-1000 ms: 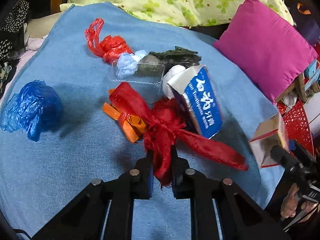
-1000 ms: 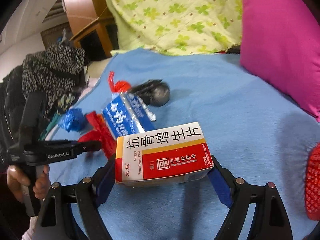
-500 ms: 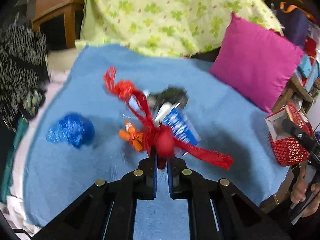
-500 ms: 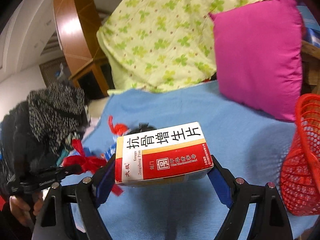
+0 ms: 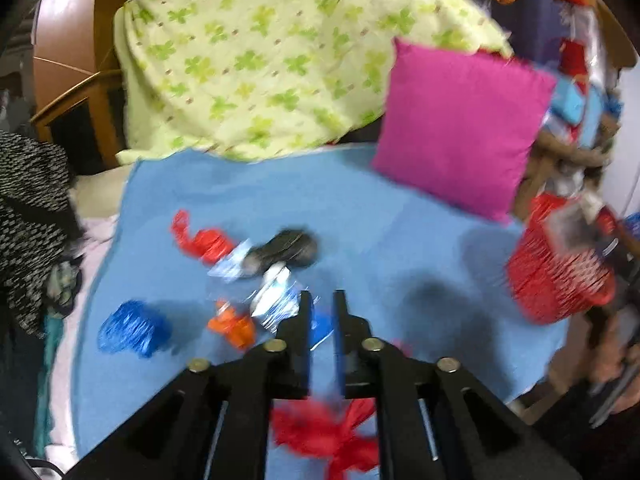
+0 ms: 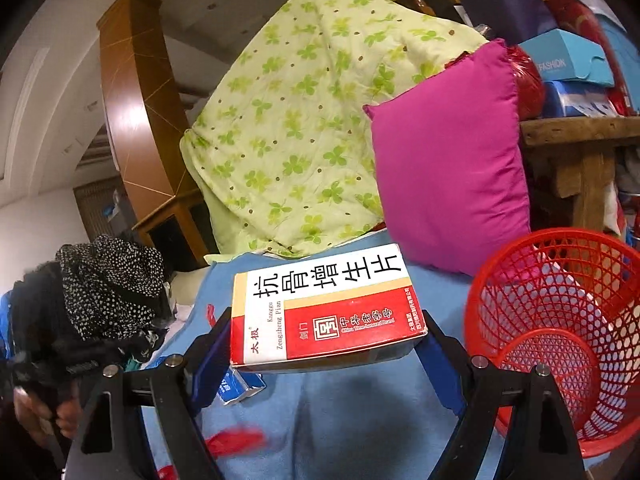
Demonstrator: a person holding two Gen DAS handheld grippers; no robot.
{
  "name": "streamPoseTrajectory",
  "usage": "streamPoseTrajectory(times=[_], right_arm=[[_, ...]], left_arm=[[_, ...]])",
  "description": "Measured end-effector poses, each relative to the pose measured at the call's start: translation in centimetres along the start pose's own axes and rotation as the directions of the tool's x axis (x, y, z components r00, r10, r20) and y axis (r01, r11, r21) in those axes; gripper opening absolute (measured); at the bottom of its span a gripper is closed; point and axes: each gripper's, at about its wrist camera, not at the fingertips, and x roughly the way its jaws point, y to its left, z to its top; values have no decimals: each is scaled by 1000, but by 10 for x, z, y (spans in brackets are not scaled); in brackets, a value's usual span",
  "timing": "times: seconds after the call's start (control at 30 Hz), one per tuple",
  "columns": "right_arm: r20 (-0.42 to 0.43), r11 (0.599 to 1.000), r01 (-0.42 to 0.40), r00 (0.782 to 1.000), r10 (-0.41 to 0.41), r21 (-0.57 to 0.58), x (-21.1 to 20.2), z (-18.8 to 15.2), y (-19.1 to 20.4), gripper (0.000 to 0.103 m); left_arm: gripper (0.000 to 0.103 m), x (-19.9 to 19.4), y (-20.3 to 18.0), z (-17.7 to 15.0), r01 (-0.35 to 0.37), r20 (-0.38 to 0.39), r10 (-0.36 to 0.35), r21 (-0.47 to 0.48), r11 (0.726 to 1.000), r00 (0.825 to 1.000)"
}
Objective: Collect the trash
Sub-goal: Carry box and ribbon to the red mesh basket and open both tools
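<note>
Trash, assorted, spread on a blue blanket (image 5: 360, 208) covering a bed.

Item 1: medicine box (image 6: 324, 308), red and white with printed characters. It lies flat and level, pinched at its two short ends by the right claw (image 6: 324, 348) and held in the air above the blanket. A red mesh basket (image 6: 560, 360) sits at 3 o'clock of the box, close by but apart from it.

Item 2: red plastic bag (image 5: 332, 436), blurred, at 6 o'clock in the left view, beneath the left claw (image 5: 322, 320). The fingers stand nearly together with a narrow gap; I cannot tell whether they grip the bag.

Item 3: loose pieces on the blanket, all blurred.
- Blue bag (image 5: 132, 330) at 9 o'clock of the left claw.
- Orange scrap (image 5: 234, 322) just left of the fingers.
- Blue-and-white carton (image 5: 276, 300) at 10 o'clock of the fingers.
- Dark bundle (image 5: 284, 248) at 11 o'clock.
- Second red bag (image 5: 204, 238) beside the dark bundle.

Surroundings: pink cushion (image 5: 460, 128) at 1 o'clock and green clover quilt (image 5: 280, 60) at 12 o'clock.
</note>
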Motion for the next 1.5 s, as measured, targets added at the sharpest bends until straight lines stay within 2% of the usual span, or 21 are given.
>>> streamPoseTrajectory(times=[0.03,0.07,0.1,0.17,0.3,0.33,0.4,0.5,0.6,0.73,0.87,1.0,1.07,1.17,1.27,1.3,1.43,1.5], right_arm=[[0,1000,-1,1000,1,-7,0,-1,1,87],[-1,1000,-6,1000,6,-12,0,-1,2,87],[-3,1000,-14,1000,13,-15,0,-2,2,87],[-10,999,-25,1000,24,-26,2,-3,7,87],[-31,998,-40,999,39,-46,9,-8,17,87],[-41,998,-44,998,41,-53,13,-10,21,87],[-51,996,-50,998,47,-69,17,-13,27,87],[-52,994,-50,998,45,-96,18,-16,33,87],[-44,993,-49,998,44,-112,17,-16,36,87],[-10,994,-50,999,49,-97,9,-12,31,87],[56,997,-30,998,34,-77,-6,-4,21,87],[142,1000,11,990,-8,-22,-26,8,-1,87],[189,999,42,981,-47,32,-40,14,-21,87],[240,988,88,964,-116,126,-60,21,-53,87],[257,962,147,944,-206,231,-80,23,-93,87],[257,952,157,940,-226,264,-86,24,-105,87],[232,902,184,929,-290,391,-107,20,-153,88],[201,885,188,934,-295,426,-107,18,-167,88]], left_arm=[[33,7,2,-9,1,-22,-1,-1,1000,1000],[49,13,6,-21,0,-56,-1,-9,1000,998],[55,23,12,-37,-13,-105,10,-30,999,994],[55,35,18,-55,-7,-170,-7,-84,996,985],[57,61,17,-80,45,-265,-105,-223,974,958],[59,66,13,-83,56,-277,-121,-232,971,953],[68,72,1,-88,34,-294,-97,-211,977,951],[67,79,0,-96,14,-301,-74,-197,980,951],[55,81,5,-99,1,-310,-65,-204,979,948],[48,71,1,-92,16,-279,-69,-188,982,958],[47,54,-19,-69,62,-220,-93,-142,988,971],[47,29,-55,-26,141,-128,-148,-56,988,981],[47,17,-78,-1,183,-77,-183,-7,983,980],[48,1,-120,37,254,-8,-254,76,964,967],[48,-2,-165,67,323,23,-329,136,937,944],[49,0,-183,77,350,26,-358,159,923,933],[50,10,-234,99,410,12,-421,196,891,907],[52,17,-258,106,438,-2,-448,216,873,894]])
